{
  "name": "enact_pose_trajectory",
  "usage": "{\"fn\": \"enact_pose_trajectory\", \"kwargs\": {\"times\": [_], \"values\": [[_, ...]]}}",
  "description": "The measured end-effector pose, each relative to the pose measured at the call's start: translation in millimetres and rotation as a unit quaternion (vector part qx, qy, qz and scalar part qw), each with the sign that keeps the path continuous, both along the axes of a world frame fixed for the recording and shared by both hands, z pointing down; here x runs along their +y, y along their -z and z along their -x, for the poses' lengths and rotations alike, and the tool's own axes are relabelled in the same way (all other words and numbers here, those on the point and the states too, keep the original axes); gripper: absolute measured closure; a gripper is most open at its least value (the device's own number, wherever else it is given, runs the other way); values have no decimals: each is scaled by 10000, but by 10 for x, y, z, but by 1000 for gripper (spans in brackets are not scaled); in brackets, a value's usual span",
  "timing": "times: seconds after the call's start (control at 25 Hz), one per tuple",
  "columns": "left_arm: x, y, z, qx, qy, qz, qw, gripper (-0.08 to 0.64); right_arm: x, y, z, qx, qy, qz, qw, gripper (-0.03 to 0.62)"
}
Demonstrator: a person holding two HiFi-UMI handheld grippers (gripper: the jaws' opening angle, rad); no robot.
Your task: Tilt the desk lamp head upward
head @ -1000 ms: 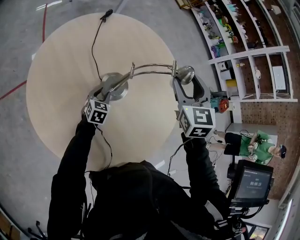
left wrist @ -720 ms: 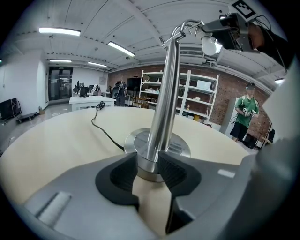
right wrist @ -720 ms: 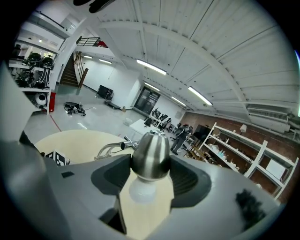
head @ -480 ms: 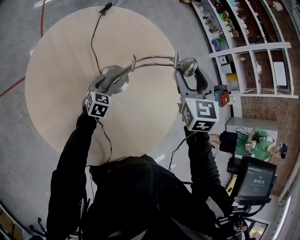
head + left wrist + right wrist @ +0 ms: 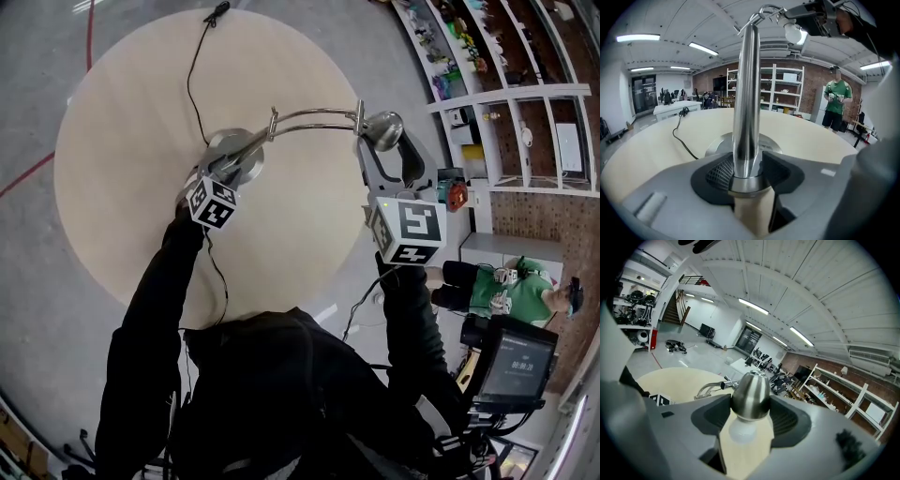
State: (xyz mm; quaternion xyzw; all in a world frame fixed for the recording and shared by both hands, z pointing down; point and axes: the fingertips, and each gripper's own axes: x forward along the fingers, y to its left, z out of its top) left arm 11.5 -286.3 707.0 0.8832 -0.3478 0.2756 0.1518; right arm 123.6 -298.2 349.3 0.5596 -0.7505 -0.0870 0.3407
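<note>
A chrome desk lamp stands on the round pale table (image 5: pixel 122 187). Its disc base (image 5: pixel 239 155) carries a post (image 5: pixel 747 93) that bends into a curved arm (image 5: pixel 314 114) ending in the lamp head (image 5: pixel 386 129). My left gripper (image 5: pixel 225 169) straddles the post just above the base. Its jaws have just been opening and stand open, the post still between the pads (image 5: pixel 719 171). My right gripper (image 5: pixel 386 150) is shut on the lamp head (image 5: pixel 750 397), pads against both sides and the white bulb (image 5: pixel 743 432) facing the camera.
The lamp's black cable (image 5: pixel 192 84) runs from the base across the table to its far edge. White shelves (image 5: pixel 506 56) with small items stand at the right. A person in green (image 5: pixel 506 291) sits beside a monitor (image 5: pixel 511 366) at the lower right.
My left gripper has rolled and shifted slightly to the right by the lamp post, and its jaws have loosened off the post. The right gripper keeps its hold on the lamp head.
</note>
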Motion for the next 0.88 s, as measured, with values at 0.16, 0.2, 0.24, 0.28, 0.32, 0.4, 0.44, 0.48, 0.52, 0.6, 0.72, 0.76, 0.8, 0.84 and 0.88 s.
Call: {"fn": "enact_pose_trajectory", "kwargs": {"times": [0.16,0.2,0.24,0.28,0.32,0.4,0.44,0.48,0.52,0.6,0.72,0.76,0.8,0.84,0.88], "values": [[37,20,18,-13,44,27,10000,360,30,37,36,50,59,-47,10000,318],[48,23,16,-8,56,39,10000,360,36,56,51,86,94,-81,9999,318],[56,24,14,-6,63,38,10000,360,37,82,80,143,148,-135,9997,318],[62,24,15,0,66,30,10000,360,33,112,122,217,221,-202,9993,318],[65,24,18,12,70,23,10000,360,24,145,173,295,302,-272,9987,318],[69,25,25,41,86,20,10000,362,8,203,268,430,440,-383,9974,318],[73,25,27,53,97,20,9999,362,6,219,297,478,480,-406,9969,318],[77,24,27,66,111,19,9999,364,7,227,312,512,500,-415,9966,318],[78,24,25,87,132,22,9999,367,11,231,317,534,506,-420,9964,318],[68,30,15,184,222,85,9995,374,15,237,311,559,505,-438,9962,318],[74,52,26,351,467,390,9975,377,22,254,324,616,543,-476,9955,318],[90,57,44,380,552,467,9967,373,27,260,339,647,568,-488,9951,318],[109,62,64,404,627,498,9960,362,31,266,356,676,593,-498,9947,318],[128,63,81,406,680,487,9957,353,32,274,372,702,616,-505,9943,318],[143,62,90,381,709,456,9957,347,31,282,386,723,634,-513,9940,318]]}}
